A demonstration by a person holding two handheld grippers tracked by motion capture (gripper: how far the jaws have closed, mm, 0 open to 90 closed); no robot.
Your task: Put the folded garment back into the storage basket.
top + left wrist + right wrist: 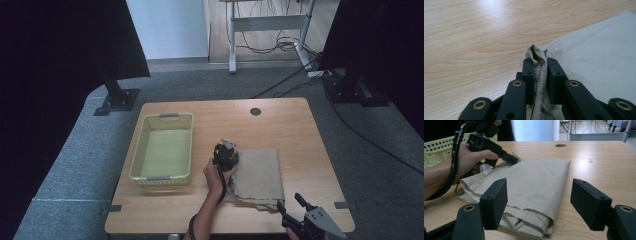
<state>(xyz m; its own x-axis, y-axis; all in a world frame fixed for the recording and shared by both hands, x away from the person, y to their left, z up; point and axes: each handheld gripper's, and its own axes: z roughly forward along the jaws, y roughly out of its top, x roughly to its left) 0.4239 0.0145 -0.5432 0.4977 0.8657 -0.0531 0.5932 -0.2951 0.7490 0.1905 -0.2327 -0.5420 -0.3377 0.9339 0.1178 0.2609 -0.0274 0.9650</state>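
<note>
A folded beige cloth (260,172) lies on the wooden table (300,125), right of centre. My left gripper (231,152) is at the cloth's far left corner, held by a bare hand. In the left gripper view the gripper (539,62) is shut on a bunched fold of that corner, with the rest of the cloth (599,50) spreading flat to the right. My right gripper (290,202) is low at the table's front edge, by the cloth's near right corner. In the right gripper view it (541,200) stands open, with nothing between its pads, and faces the cloth (536,175) and the left gripper (512,159).
A pale yellow-green plastic basket (162,177) stands with nothing in it on the table's left half, close to the left hand. A round cable hole (255,111) sits near the table's far edge. Bare wood lies right of the cloth.
</note>
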